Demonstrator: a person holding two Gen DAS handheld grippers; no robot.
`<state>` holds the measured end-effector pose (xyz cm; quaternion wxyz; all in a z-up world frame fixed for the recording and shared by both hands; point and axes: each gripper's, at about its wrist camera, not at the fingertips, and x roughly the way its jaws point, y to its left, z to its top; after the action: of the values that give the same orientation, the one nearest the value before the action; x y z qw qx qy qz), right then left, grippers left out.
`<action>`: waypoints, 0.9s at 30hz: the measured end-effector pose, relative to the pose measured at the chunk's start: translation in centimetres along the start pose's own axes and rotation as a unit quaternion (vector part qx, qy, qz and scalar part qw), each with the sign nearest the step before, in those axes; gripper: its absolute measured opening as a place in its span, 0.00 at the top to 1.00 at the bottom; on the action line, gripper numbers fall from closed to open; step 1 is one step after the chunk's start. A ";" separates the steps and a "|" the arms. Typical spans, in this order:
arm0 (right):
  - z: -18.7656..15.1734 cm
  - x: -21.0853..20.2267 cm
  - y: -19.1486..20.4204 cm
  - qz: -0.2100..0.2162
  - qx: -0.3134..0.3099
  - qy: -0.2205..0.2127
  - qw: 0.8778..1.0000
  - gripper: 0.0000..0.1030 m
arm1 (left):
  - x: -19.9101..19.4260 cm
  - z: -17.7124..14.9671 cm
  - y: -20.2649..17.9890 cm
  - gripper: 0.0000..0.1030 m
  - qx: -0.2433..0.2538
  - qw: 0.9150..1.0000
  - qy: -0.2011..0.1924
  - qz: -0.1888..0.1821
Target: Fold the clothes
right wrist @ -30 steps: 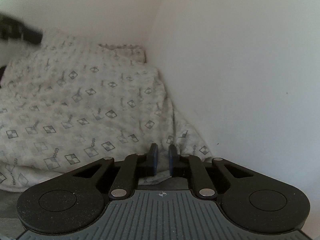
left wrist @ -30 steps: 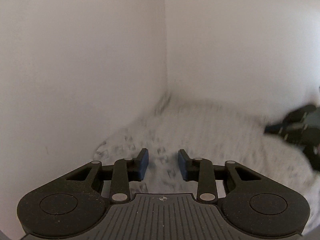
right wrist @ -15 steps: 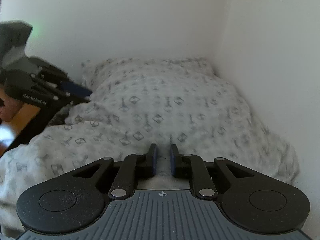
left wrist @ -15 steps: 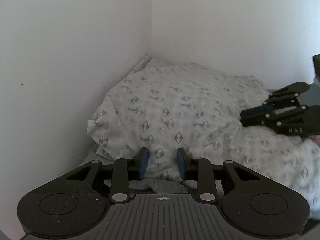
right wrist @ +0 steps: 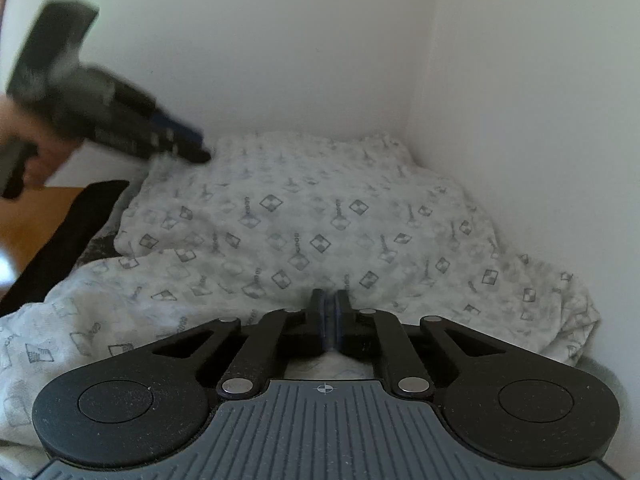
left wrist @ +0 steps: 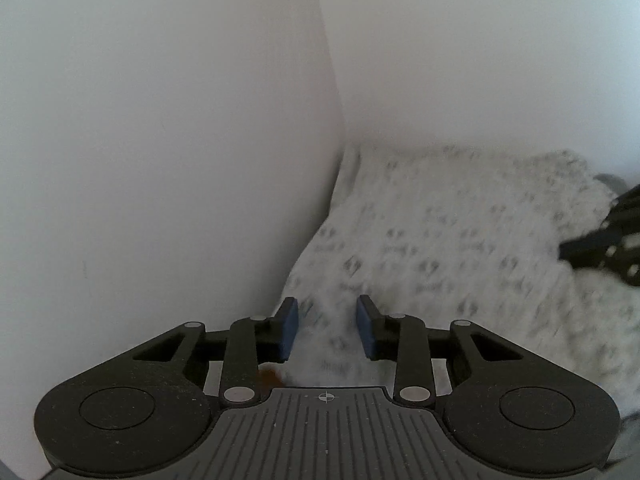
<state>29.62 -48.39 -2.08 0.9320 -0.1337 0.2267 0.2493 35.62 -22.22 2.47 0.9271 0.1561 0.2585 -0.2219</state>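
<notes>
A white garment (left wrist: 460,240) with a grey diamond print lies crumpled in a corner between two white walls, and also fills the right wrist view (right wrist: 320,220). My left gripper (left wrist: 328,328) hovers over its left edge by the wall. Its jaws are opening, and cloth shows below the gap without being pinched. In the right wrist view the left gripper (right wrist: 192,146) is blurred above the garment's far left corner. My right gripper (right wrist: 329,312) sits low over the near edge, its jaws closing to a sliver with no cloth seen between the pads. It also shows at the right edge (left wrist: 568,256) of the left wrist view.
White walls (right wrist: 520,120) close in the garment at the back and on the right. A dark cloth (right wrist: 72,232) and an orange-brown wooden surface (right wrist: 36,216) lie to the left. A person's hand (right wrist: 44,156) holds the left gripper. Grey bedding (right wrist: 608,376) shows at the lower right.
The left gripper has swung toward the left wall and its view is now blurred. In the right view it has risen. The right jaws have closed almost fully.
</notes>
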 end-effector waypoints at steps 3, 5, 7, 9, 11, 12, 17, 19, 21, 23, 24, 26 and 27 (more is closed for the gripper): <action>-0.1 -2.0 -0.6 -0.002 0.014 -0.018 1.000 0.89 | 0.4 -0.8 0.4 0.65 0.008 1.000 0.001 0.021; -0.7 -3.7 -1.4 -0.016 0.036 -0.034 0.999 0.83 | 0.9 -1.0 0.1 0.65 0.012 0.999 0.002 0.032; -1.5 -5.3 -2.1 -0.042 0.051 -0.046 0.997 0.80 | 0.9 -1.0 -0.4 0.65 0.006 0.999 -0.007 0.037; -2.6 -5.8 -2.6 -0.070 0.061 -0.052 0.994 0.74 | -0.1 -1.0 -0.5 0.65 -0.004 0.999 -0.023 0.040; -3.3 -6.2 -3.0 -0.066 0.089 -0.058 0.992 0.74 | -1.6 -1.0 -0.5 0.67 -0.023 0.998 -0.052 0.029; -3.4 -6.2 -3.0 -0.067 0.092 -0.058 0.992 0.74 | -2.3 -1.0 -0.8 0.67 -0.034 0.997 -0.069 0.017; -2.8 -6.2 -3.0 -0.061 0.093 -0.057 0.992 0.74 | -2.8 -0.6 -3.9 0.62 0.022 0.996 -0.090 -0.003; -2.2 -6.1 -3.9 -0.069 0.111 -0.067 0.989 0.74 | -0.8 -0.9 -4.0 0.64 0.032 0.998 -0.055 0.004; -2.0 -6.0 -5.4 -0.092 0.140 -0.072 0.983 0.73 | 0.0 -1.3 -3.4 0.64 0.027 0.998 -0.049 0.002; -2.4 -4.6 -6.3 -0.106 0.144 -0.043 0.983 0.73 | 0.5 -1.4 -3.0 0.64 0.029 0.998 -0.046 0.004; -2.9 -4.0 -6.4 -0.101 0.144 -0.043 0.984 0.73 | 0.8 -1.4 -2.9 0.64 0.035 0.998 -0.045 0.006; -3.0 -3.7 -6.4 -0.094 0.160 -0.046 0.982 0.72 | 1.4 -1.3 -2.8 0.63 0.048 0.998 -0.043 0.014; -2.8 -3.4 -6.2 -0.090 0.162 -0.043 0.982 0.72 | 1.7 -1.2 -2.6 0.63 0.051 0.998 -0.043 0.018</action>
<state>29.27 -56.00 -1.95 0.9687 0.0106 0.2110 0.1301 35.12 -24.51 0.09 0.9322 0.1979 0.2036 -0.2244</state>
